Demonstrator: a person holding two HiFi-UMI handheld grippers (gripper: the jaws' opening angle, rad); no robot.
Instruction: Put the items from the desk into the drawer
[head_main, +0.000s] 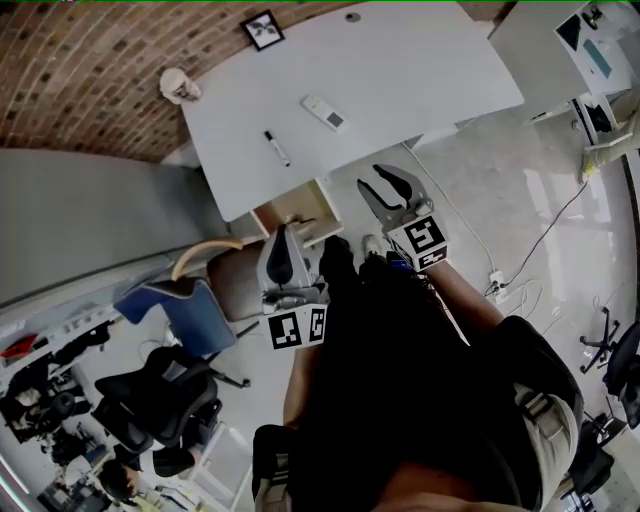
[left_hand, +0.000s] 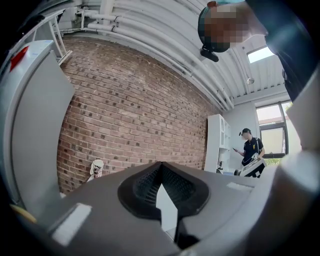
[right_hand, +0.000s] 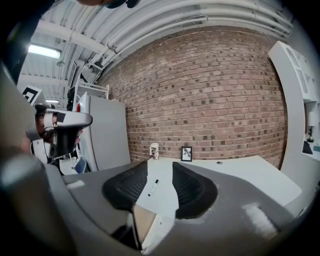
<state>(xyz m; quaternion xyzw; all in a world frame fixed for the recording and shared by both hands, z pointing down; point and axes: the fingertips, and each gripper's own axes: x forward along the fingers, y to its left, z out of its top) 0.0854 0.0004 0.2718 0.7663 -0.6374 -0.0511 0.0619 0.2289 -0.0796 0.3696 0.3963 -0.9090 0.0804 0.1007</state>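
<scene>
The marker (head_main: 277, 148) is seen on the desk (head_main: 420, 70), close to the desk's front edge and just behind the open drawer (head_main: 300, 212) that projects from under that edge. The right gripper (head_main: 382, 178) is held off the desk's front edge, beside the drawer, with its jaws parted and nothing between them. In its own view the marker (right_hand: 153, 188) is framed in the gap. The barrel's long axis is laid almost along the line of approach, so it is judged that the jaws could be closed across the thin width.

The left gripper (head_main: 283, 240) is held in front of the drawer, with its tips drawn together on nothing.

Bare desk is left all round the marker. The remote (head_main: 324, 112) is found well apart, nearer the desk's middle. On the way back, the desk's front edge and the drawer's rim would have to be cleared.
</scene>
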